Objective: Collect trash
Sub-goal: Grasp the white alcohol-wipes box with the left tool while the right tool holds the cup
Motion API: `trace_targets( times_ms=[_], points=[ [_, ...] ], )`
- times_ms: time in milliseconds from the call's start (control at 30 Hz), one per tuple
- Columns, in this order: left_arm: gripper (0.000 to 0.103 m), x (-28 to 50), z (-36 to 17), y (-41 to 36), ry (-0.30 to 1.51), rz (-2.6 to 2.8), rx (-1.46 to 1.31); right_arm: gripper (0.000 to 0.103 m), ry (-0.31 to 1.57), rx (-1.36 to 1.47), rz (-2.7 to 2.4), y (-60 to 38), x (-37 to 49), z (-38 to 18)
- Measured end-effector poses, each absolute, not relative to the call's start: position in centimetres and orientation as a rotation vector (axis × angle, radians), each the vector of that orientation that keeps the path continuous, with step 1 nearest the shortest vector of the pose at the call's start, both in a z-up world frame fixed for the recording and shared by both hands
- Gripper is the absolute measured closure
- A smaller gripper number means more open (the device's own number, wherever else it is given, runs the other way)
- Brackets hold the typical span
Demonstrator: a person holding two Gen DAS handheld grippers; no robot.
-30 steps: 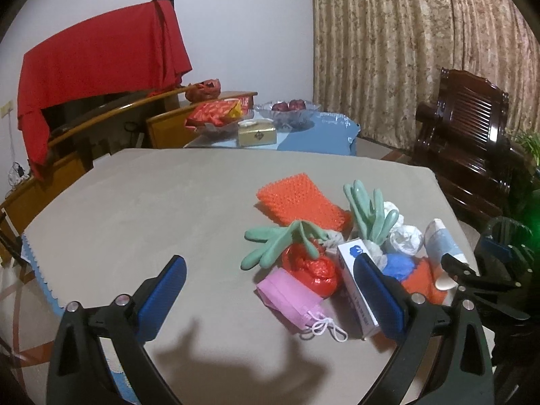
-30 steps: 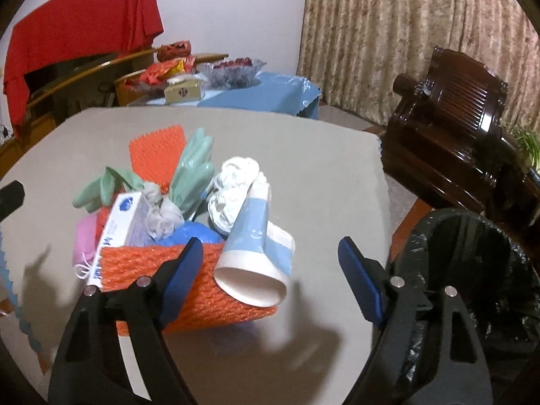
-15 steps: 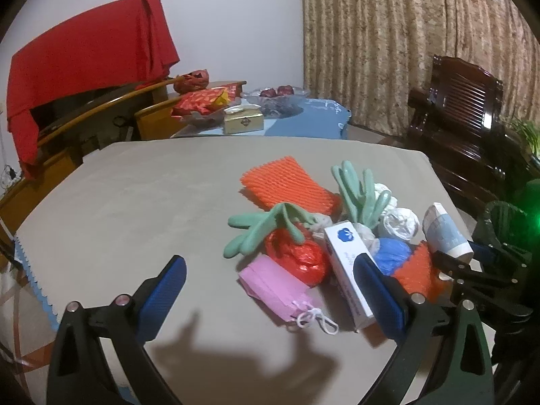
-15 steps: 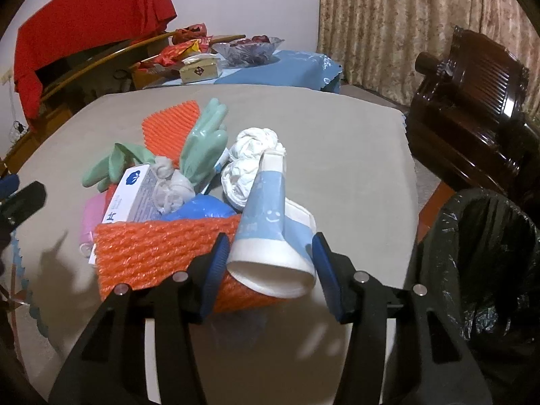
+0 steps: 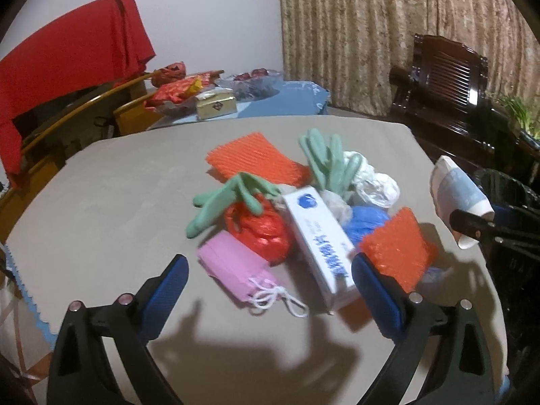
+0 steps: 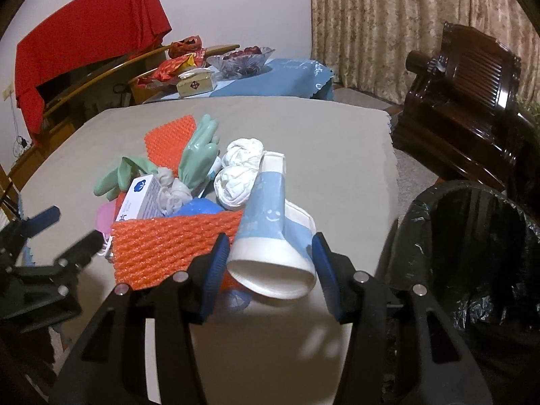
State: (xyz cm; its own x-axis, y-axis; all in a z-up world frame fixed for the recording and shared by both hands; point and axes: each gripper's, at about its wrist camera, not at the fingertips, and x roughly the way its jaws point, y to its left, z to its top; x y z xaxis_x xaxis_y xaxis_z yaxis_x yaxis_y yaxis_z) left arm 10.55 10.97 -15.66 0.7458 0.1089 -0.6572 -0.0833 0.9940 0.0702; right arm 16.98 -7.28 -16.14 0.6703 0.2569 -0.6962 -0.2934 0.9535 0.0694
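Right tool [image 6: 268, 263] clamps the paper cup [image 6: 270, 222] (left tool [image 5: 270, 298] gapes) beside orange netting [image 6: 168, 243].

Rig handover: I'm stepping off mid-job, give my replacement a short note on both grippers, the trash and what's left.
Right gripper: shut on the paper cups, lifted off the table beside the bin.
Left gripper: open, holding nothing, facing the pink mask and white box.
Done: cups grasped; nothing seen binned.
Left: drop cups, then gloves, orange foam nets, bags, mask, box.
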Motion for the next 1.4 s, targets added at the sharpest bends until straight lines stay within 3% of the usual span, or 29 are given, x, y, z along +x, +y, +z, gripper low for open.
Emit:
trace_targets(
  times_ms=[767, 933, 1067, 1400],
  points=[
    [0.010, 12.4, -17.8, 8.9, 0.774, 0.038, -0.007, 0.054, 0.785, -0.058, 0.316, -7.1, 16.8, -16.4],
    [0.029, 13.2, -18.1, 9.0, 0.777, 0.015, -0.023, 0.054, 0.780, -0.054, 0.314, -7.1, 16.7, -16.1],
    [0.063, 13.5, -18.3, 9.1, 0.795, -0.029, -0.049, 0.054, 0.760, -0.056, 0.318, -7.1, 16.4, -15.4],
    [0.070, 11.1, -15.5, 9.7, 0.740, -0.030, -0.070, 0.054, 0.716, -0.042, 0.333, -7.4, 15.1, -13.4]
  ],
)
